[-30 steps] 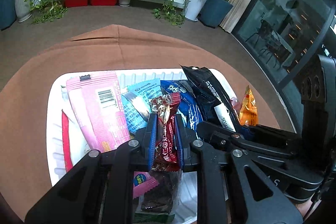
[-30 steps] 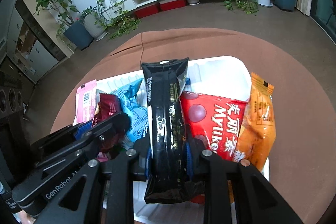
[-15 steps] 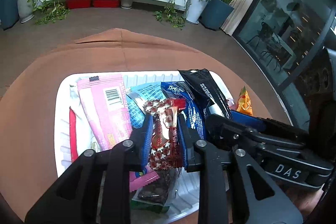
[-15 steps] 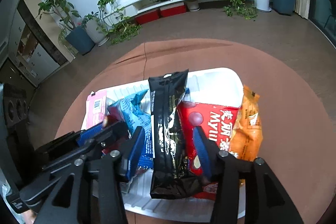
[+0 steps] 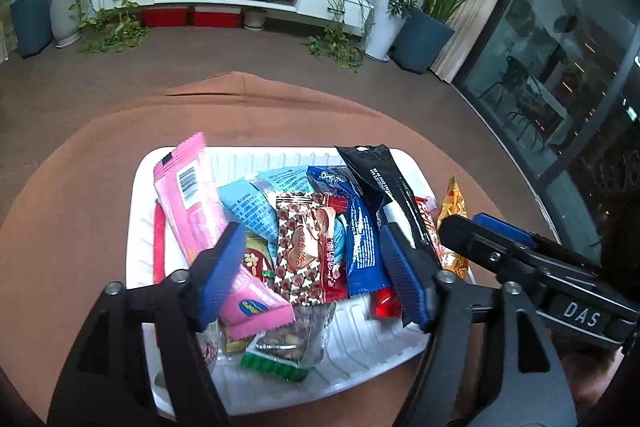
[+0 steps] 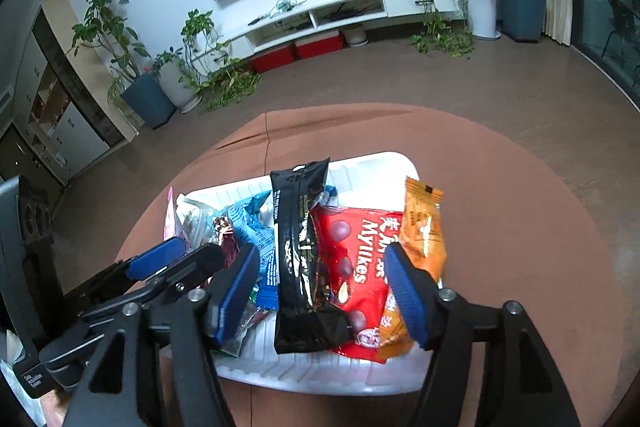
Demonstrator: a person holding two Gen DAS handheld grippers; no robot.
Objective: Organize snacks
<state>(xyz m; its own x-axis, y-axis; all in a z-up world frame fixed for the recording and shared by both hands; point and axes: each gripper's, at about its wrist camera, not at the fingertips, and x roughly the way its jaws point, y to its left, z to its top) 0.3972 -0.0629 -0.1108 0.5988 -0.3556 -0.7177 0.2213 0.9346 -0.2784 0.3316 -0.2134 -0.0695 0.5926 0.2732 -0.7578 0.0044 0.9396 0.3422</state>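
A white tray [image 5: 136, 219] on the round brown table holds several snack packs. In the left wrist view my left gripper [image 5: 316, 267] is open above the maroon star-pattern pack [image 5: 306, 251], which lies in the tray beside a pink pack [image 5: 188, 211] and a blue pack [image 5: 364, 239]. In the right wrist view my right gripper [image 6: 320, 287] is open above the long black pack [image 6: 302, 259], which lies in the tray [image 6: 360, 171] next to a red Mylikes bag [image 6: 360, 267] and an orange pack [image 6: 422, 231]. Neither gripper holds anything.
The brown tablecloth [image 6: 500, 247] surrounds the tray. The right gripper's body [image 5: 540, 275] shows at the right of the left wrist view; the left gripper [image 6: 156, 263] shows at the left of the right wrist view. Potted plants and a TV cabinet stand far behind.
Both grippers opened and pulled back and up. The maroon pack and the black pack were let go and now lie in the tray.
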